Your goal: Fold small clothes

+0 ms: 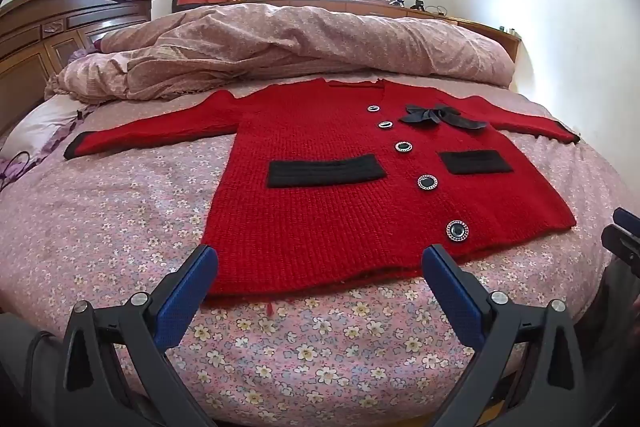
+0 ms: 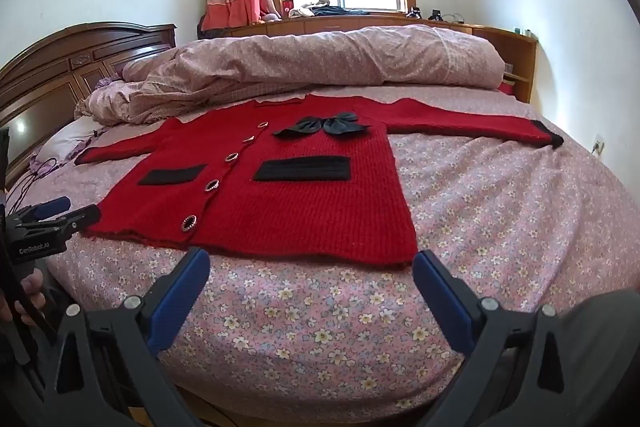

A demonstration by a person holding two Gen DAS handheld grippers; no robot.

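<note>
A small red knit cardigan (image 1: 320,203) lies flat and face up on the bed, both sleeves spread out sideways. It has black pockets, black cuffs, a dark bow and a row of buttons. It also shows in the right wrist view (image 2: 304,211). My left gripper (image 1: 320,267) is open and empty, hovering over the cardigan's near hem. My right gripper (image 2: 312,267) is open and empty, just short of the hem at the cardigan's right half. The right gripper's tip shows at the far right of the left wrist view (image 1: 624,235). The left gripper shows at the left of the right wrist view (image 2: 56,215).
The floral bedsheet (image 1: 320,347) covers the bed. A rumpled pink duvet (image 1: 300,39) is heaped along the far side behind the cardigan. A wooden headboard (image 1: 48,27) stands at the left, a pillow (image 1: 36,131) below it. A window ledge with clutter (image 2: 332,13) lies beyond.
</note>
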